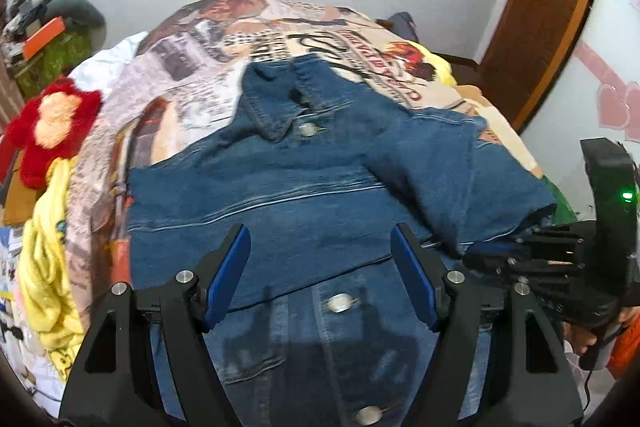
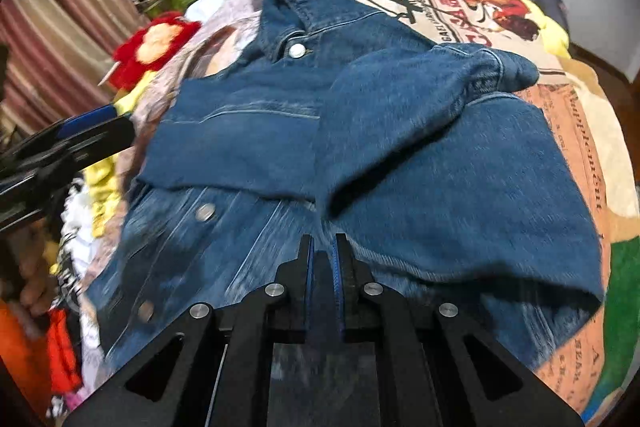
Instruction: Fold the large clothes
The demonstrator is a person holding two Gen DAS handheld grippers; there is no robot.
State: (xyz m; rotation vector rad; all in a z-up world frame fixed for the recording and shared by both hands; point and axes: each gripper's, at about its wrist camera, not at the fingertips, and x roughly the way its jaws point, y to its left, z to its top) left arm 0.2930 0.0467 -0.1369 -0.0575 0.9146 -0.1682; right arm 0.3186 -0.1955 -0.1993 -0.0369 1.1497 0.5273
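A blue denim jacket [image 1: 304, 195] lies front up on a printed bedspread [image 1: 192, 83], collar at the far end, both sleeves folded across its chest. My left gripper [image 1: 320, 247] is open and empty, hovering over the jacket's lower front near the metal buttons [image 1: 339, 303]. In the right wrist view the jacket [image 2: 400, 155] fills the middle. My right gripper [image 2: 323, 251] is shut on a fold of denim at the sleeve's cuff end, close to the lower front. The right gripper also shows in the left wrist view [image 1: 532, 251] at the jacket's right edge.
A red plush toy [image 1: 48, 131] and yellow cloth [image 1: 48, 267] lie at the bed's left side. Cluttered shelves [image 1: 44, 27] stand at the far left. A wooden door [image 1: 548, 11] is at the right. The left gripper [image 2: 72, 143] shows at the left of the right wrist view.
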